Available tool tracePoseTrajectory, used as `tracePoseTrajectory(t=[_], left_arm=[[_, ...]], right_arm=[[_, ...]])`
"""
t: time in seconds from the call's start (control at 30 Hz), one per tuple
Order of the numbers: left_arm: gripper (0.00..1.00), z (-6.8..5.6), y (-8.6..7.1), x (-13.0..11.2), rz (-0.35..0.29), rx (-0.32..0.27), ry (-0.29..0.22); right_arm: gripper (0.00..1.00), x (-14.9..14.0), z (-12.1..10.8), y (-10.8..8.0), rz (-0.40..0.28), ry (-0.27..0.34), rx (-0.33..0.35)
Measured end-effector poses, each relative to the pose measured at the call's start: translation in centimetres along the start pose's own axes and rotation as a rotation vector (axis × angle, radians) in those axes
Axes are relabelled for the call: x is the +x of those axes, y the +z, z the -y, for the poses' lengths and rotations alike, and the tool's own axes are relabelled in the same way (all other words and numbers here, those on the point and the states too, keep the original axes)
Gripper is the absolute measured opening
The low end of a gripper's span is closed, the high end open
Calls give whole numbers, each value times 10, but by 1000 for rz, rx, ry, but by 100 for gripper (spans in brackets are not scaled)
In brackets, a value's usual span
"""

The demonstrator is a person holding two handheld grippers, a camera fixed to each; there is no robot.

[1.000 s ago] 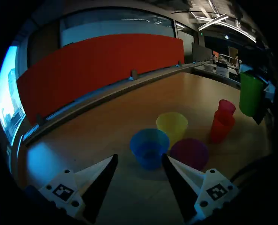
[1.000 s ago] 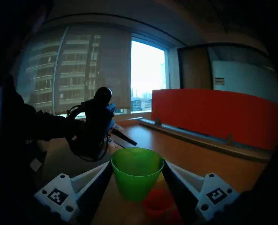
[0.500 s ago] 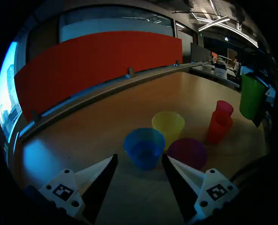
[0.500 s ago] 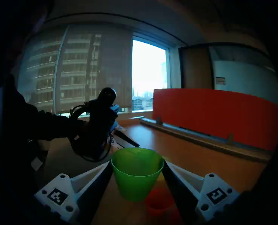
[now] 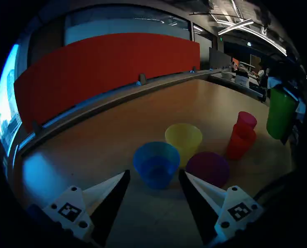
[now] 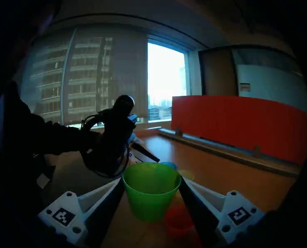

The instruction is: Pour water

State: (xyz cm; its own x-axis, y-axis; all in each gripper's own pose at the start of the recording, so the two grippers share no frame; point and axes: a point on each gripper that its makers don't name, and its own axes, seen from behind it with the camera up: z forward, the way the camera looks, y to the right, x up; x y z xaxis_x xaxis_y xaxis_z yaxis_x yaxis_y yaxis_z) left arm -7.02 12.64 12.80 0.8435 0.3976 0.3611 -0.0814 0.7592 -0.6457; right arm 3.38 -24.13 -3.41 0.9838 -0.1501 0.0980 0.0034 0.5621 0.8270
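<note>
My right gripper [image 6: 152, 191] is shut on an upright green cup [image 6: 151, 189] held above the wooden table [image 6: 232, 177]; that green cup [image 5: 280, 112] hangs at the right edge of the left gripper view. Just below it stand stacked red cups [image 6: 177, 219] [image 5: 241, 136]. My left gripper [image 5: 152, 184] is open, low over the table, with a blue cup [image 5: 156, 163] just ahead between its fingertips, not touched. Behind it stand a yellow cup [image 5: 183, 138] and a purple cup [image 5: 207, 168]. The other gripper [image 6: 112, 140], held by a dark sleeve, sits left in the right gripper view.
A red partition [image 5: 108, 70] with a grey rail runs along the table's far edge. Bright windows [image 6: 166, 82] lie beyond. More desks and clutter [image 5: 244, 72] stand at the far right. Bare table stretches left of the blue cup.
The left gripper has drifted slightly, so the cups shifted a little left in its view. The green cup stays held by the right gripper and has moved slightly right and lower in the left gripper view.
</note>
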Motion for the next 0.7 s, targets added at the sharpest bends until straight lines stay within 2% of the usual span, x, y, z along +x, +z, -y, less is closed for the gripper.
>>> tracePoseTrajectory(t=[0.7], left_arm=[[87,-1,14,-2,24,-17,10]], right_arm=[[93,-17,24,4,25,12,41]])
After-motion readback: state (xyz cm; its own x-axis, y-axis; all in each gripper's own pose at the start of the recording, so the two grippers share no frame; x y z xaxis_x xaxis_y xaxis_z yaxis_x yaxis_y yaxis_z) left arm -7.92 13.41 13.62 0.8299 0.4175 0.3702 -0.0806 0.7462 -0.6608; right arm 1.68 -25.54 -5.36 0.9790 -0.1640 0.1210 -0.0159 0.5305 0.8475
